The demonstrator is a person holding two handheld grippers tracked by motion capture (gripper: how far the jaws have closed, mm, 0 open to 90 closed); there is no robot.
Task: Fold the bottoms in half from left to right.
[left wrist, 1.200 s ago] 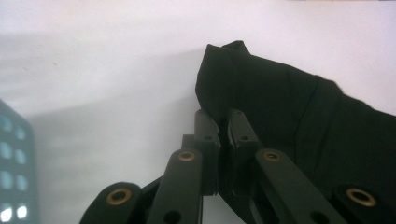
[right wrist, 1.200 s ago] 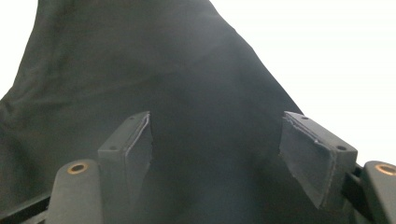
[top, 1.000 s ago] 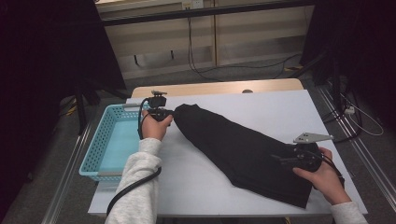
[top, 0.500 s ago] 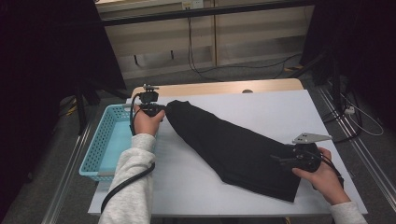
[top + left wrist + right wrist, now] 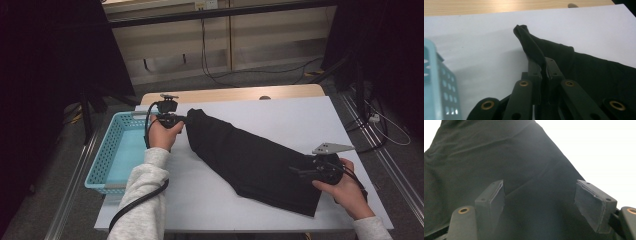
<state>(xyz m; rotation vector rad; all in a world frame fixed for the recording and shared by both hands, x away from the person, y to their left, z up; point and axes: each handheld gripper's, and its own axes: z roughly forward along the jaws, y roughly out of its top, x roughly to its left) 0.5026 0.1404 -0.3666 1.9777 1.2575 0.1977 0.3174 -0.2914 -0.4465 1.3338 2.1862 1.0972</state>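
A black garment [image 5: 250, 160] lies folded in a long strip across the white table [image 5: 280, 115], from upper left to lower right. My left gripper [image 5: 184, 120] is shut on its upper left end; in the left gripper view a pinched fold of the black garment [image 5: 534, 50] runs up out of the gripper [image 5: 544, 68]. My right gripper [image 5: 298, 171] hovers over the garment's lower right end, open. In the right gripper view its wide-apart pads [image 5: 492, 195] stand above the black garment [image 5: 499, 157] with nothing pressed between them.
A light blue mesh basket [image 5: 107, 155] stands at the table's left edge, beside my left hand; its corner [image 5: 434, 75] appears in the left gripper view. A wooden strip [image 5: 230, 94] runs along the table's far edge. Cables lie on the floor beyond.
My left gripper has pulled the garment's upper end slightly left toward the basket, and the cloth has shifted with it. The right gripper has stayed in place.
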